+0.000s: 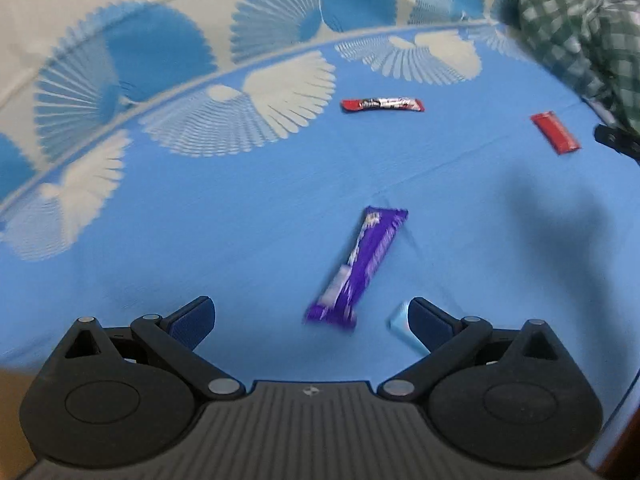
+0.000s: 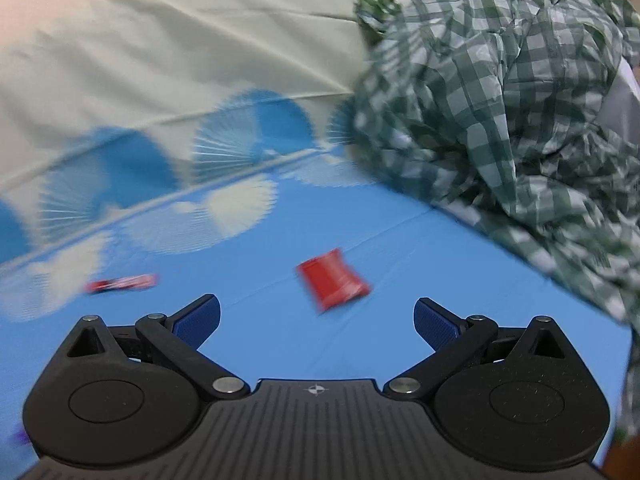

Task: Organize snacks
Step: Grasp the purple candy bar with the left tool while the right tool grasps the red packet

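- judged from how things lie, the sorting has barely begun: every snack in view lies loose and scattered on the blue sheet (image 1: pixel 160 248), none grouped and none held.
- no box or tray for the snacks shows in either view, so where they should end up cannot be told.
- left gripper (image 1: pixel 311 320): jaws wide apart, nothing between them, hanging over the sheet at the bottom of its frame.
- purple bar (image 1: pixel 358 266) lies just above the left gripper, in the lower middle of the frame, slanting up to the right; its lower end sits roughly in line with the gap between the jaws, a little right of centre. it looks like the nearest pick.
- a pale blue packet (image 1: pixel 402 326) peeks out beside the right-hand finger, partly hidden by it; whether they touch cannot be told.
- a long red-and-silver stick (image 1: pixel 382 105) lies in the upper middle, well apart from the gripper.
- red pack (image 1: pixel 555 133) lies at the right edge of that view, near the checked cloth (image 1: pixel 580 24).
- right gripper (image 2: pixel 316 320): jaws also spread, empty.
- in the right view the red pack (image 2: pixel 333 280) lies just above the gap, nearly centred, blurred.
- the stick (image 2: pixel 120 283) lies to the left, above the left finger.
- the checked cloth (image 2: pixel 520 100) fills the upper right.
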`<state>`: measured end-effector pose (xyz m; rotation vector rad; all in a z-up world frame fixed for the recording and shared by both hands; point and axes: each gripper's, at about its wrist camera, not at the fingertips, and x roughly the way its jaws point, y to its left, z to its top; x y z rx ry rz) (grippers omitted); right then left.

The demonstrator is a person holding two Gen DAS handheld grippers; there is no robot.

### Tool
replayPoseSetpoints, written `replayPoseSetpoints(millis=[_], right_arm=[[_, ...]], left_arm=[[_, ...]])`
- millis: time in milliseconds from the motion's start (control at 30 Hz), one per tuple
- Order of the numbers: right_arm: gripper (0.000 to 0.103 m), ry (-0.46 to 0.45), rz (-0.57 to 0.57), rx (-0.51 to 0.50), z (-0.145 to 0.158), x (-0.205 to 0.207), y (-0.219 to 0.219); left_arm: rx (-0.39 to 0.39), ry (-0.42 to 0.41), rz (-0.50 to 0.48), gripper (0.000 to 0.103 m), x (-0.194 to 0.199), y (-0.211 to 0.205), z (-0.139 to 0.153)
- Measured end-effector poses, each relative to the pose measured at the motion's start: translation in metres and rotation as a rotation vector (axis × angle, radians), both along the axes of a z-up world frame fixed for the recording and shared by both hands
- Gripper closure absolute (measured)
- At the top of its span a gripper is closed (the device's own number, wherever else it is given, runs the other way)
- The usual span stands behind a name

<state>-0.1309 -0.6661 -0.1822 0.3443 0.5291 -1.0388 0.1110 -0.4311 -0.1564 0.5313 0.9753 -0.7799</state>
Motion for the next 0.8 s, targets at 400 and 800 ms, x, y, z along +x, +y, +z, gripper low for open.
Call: replayPoseSetpoints(millis=[400, 800], right_arm=[[0.0, 0.088, 0.018, 0.042, -0.088, 0.062, -0.082], [0.06, 0.145, 0.101, 0.04, -0.07, 0.063, -0.048]], left_arm=[[0.036, 0.042, -0.076, 0.0, 0.051, -0.059, -0.073], [-0.03, 0.104, 0.027, 0.088, 0.049, -0.019, -0.036]])
